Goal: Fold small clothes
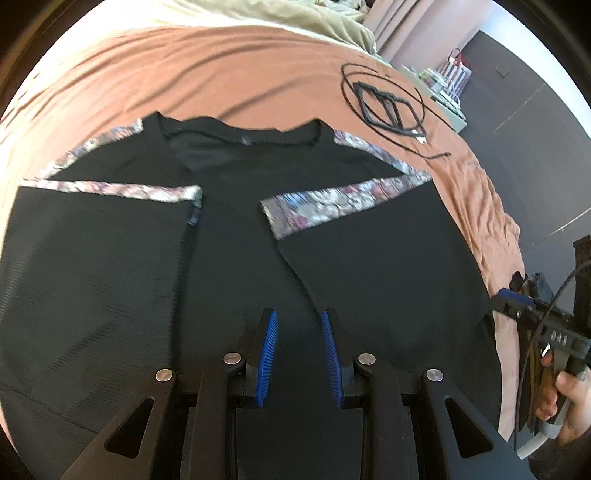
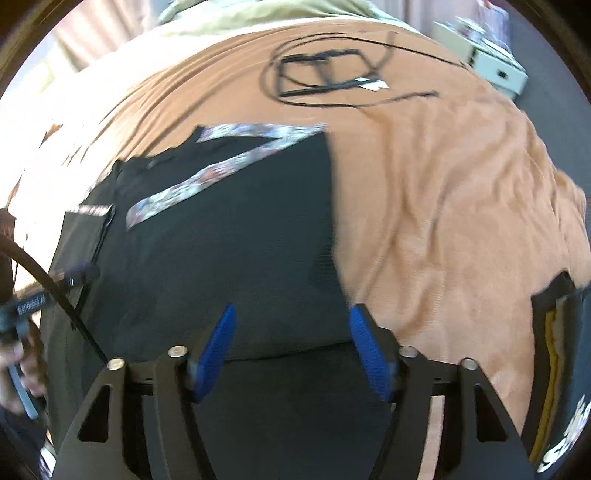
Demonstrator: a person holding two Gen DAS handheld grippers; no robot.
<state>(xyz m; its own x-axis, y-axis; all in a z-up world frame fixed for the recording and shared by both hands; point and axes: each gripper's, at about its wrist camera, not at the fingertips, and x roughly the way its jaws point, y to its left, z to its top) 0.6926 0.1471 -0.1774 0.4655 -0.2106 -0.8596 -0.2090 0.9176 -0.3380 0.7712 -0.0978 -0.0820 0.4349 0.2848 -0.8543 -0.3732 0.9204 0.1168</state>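
A black shirt (image 1: 229,236) with floral sleeve bands lies flat on a brown bedsheet (image 1: 229,74), collar away from me, both sleeves folded in over its body. My left gripper (image 1: 297,321) hovers over the shirt's lower middle, its blue pads apart with nothing between them. The right gripper (image 1: 508,301) shows at the shirt's right edge, held by a hand (image 1: 565,398). In the right wrist view the right gripper (image 2: 291,317) stands wide open over the shirt's (image 2: 221,240) lower right edge, with nothing gripped. The left gripper (image 2: 79,275) is a blur at far left.
A coiled black cable and a black frame (image 1: 384,103) lie on the sheet beyond the shirt's right shoulder. A beige blanket (image 1: 280,18) covers the far end of the bed. Dark folded items (image 2: 557,369) sit at the right wrist view's right edge. A pale box (image 2: 498,66) stands off the bed.
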